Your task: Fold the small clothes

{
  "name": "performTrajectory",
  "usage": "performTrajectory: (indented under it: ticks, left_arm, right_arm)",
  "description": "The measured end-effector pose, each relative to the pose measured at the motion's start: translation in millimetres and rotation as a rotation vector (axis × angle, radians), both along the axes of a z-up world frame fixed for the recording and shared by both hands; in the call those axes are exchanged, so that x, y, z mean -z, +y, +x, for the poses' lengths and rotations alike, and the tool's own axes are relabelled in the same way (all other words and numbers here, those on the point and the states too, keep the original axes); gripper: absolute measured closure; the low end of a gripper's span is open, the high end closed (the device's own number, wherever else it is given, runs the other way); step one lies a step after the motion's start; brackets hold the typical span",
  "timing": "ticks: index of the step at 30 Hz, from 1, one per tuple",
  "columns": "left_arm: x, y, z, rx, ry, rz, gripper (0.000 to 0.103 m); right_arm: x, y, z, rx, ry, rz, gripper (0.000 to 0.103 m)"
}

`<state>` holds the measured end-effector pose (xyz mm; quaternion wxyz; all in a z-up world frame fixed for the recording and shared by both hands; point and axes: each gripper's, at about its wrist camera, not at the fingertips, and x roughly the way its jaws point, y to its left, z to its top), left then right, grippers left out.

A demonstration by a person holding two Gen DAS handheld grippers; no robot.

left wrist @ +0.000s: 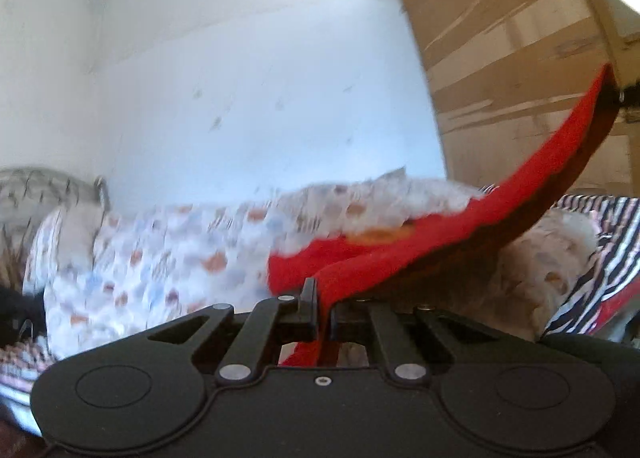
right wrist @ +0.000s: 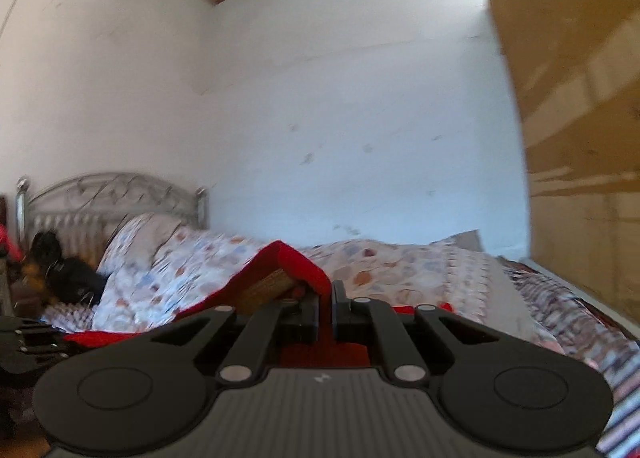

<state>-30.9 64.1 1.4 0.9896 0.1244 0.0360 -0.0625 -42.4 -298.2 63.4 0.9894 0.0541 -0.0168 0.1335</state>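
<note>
Above the bed's floral quilt, the red garment hangs stretched between 2 grippers, left gripper and right gripper each clenched on its edge.

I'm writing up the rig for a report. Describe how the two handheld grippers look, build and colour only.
Both are matte black. The left gripper has a broad flat body with a round disc moulded at each side, slotted linkage arms on silver rivets, and two narrow black fingers. The right gripper is built the same, but its body is ribbed and bears a small pale mark at its middle. No cables, hands or sleeves show.
</note>
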Motion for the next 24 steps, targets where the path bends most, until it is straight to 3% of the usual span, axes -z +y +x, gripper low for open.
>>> performTrajectory:
  ticks: [5,11,18,21,24]
  left_arm:
    - [-17.9,4.7,-31.3,0.072,0.015,0.033,0.099]
    - [-21.7,3.0,-63.7,0.093,0.082,0.033,0.098]
    - [-28.0,6.3,-37.6,0.112,0.128,-0.046,0.098]
    - [-41.8,-0.8,-13.7,0.102,0.086,0.011,0.098]
    - [-59.1,-4.9,15.5,0.101,0.062,0.01,0.098]
  right_arm:
    - [24.2,-7.1,-45.3,0.033,-0.001,0.085,0.097]
    - [40.7,-8.5,-74.6,0.044,0.044,0.088,0.097]
    - [22.2,-10.0,-37.6,0.026,0.037,0.029,0.097]
    - [4.5,-4.8,-3.2,0.023,0.011,-0.029,0.097]
    - [-12.7,0.4,28.3,0.024,-0.004,-0.044,0.097]
